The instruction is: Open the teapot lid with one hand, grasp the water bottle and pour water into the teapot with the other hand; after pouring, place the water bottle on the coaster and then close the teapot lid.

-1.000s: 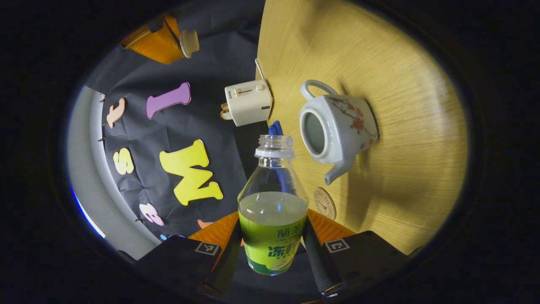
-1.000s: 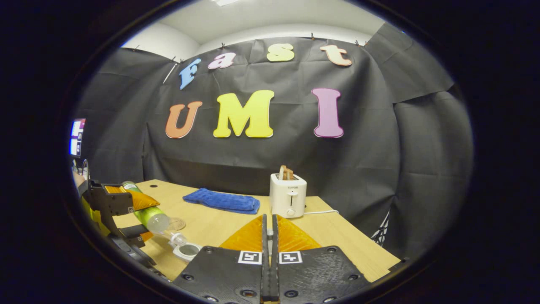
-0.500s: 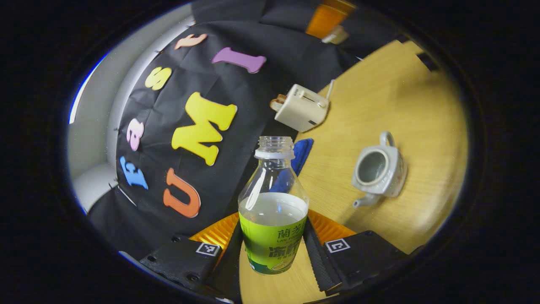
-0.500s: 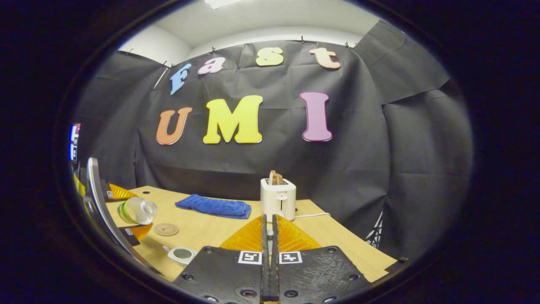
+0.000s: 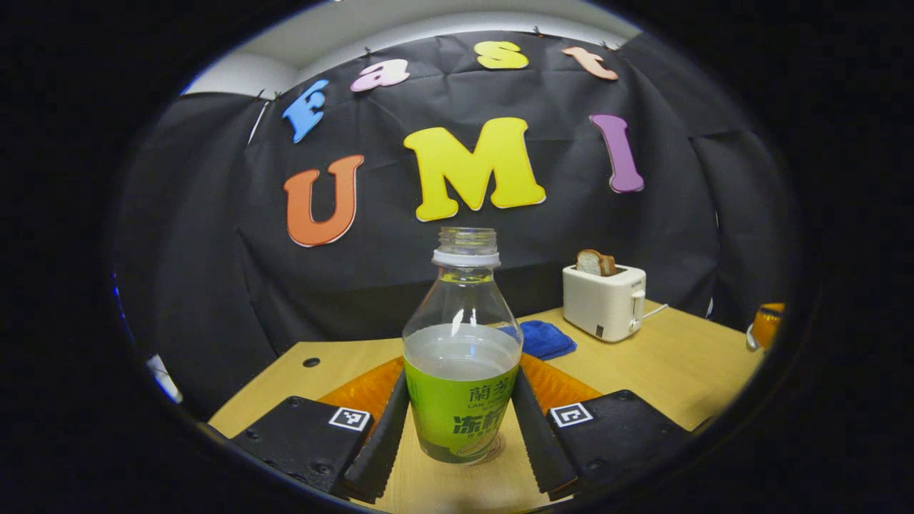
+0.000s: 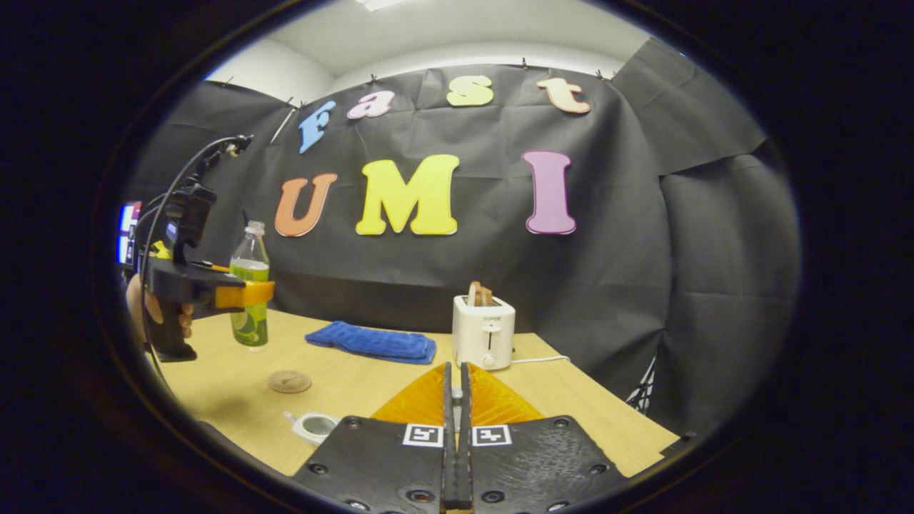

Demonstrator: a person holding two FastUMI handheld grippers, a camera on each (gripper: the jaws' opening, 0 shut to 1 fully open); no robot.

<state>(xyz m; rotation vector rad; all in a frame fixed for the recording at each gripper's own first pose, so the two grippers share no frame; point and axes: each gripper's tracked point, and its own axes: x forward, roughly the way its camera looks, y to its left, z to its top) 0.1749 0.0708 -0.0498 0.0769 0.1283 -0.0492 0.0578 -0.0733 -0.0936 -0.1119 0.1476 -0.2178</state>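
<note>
A: Righted since half a second ago: clear plastic water bottle (image 5: 462, 357) with green label, uncapped, then tipped beside the teapot, now upright in the left gripper (image 5: 457, 421), jaws pinching its labelled belly. Teapot gone from that view.

B: Handling?

A: Item partly full, so some weight low down; thin wall, likely to dent if squeezed and slick on the label. Judged best held at mid-label, kept vertical.

B: Placement, taking the white toaster (image 6: 483, 331) as landmark?

A: Nearest, right gripper (image 6: 455, 428), jaws pressed together; whether they hold the lid, I cannot tell. White ceramic teapot (image 6: 313, 426), lid off, nearer than the toaster and to its left. Round brown coaster (image 6: 289, 381) left of the toaster. Bottle above the wooden table (image 6: 371, 389), farther left, beyond the coaster. Blue folded cloth (image 6: 371, 342) just left of the toaster.
</note>
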